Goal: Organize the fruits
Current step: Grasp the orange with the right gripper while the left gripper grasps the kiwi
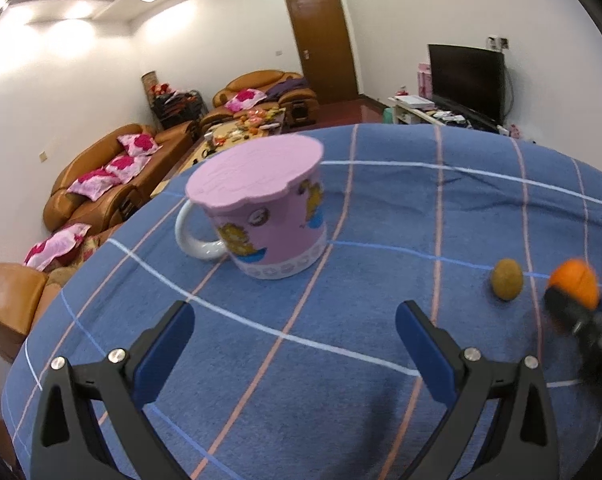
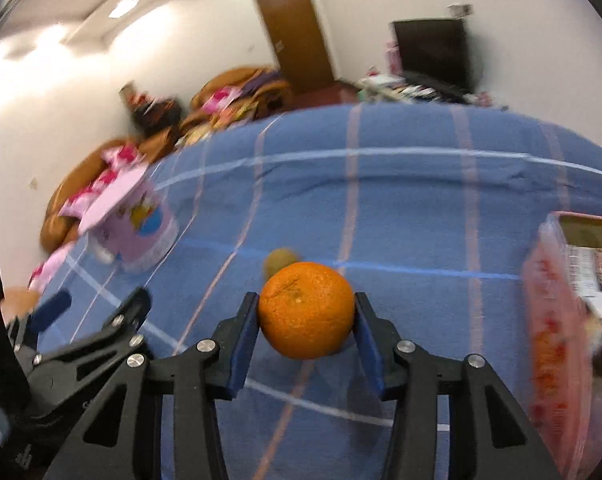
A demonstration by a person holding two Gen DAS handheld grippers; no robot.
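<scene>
- Here the right gripper [image 2: 307, 312] has an orange [image 2: 306, 310] pinched between its two blue-padded fingers, both pads pressed against the fruit's sides, and carries it just above the blue checked tablecloth [image 2: 401, 216]
- Directly behind the orange, a small brownish-green round fruit [image 2: 279, 261] lies on the cloth, partly hidden by it
- At the right edge of the right wrist view stands a pink patterned container [image 2: 549, 320]; its contents are too blurred to tell
- The left gripper [image 1: 295, 354] hangs over the cloth with its jaws spread wide and nothing between them
- Ahead of it stands a pink mug [image 1: 261, 216] with a white handle and cartoon prints, covered by a pink lid [image 1: 257, 170]
- From the left wrist view the small fruit sits to the right of the mug, well apart from it, with the held orange just to its right
</scene>
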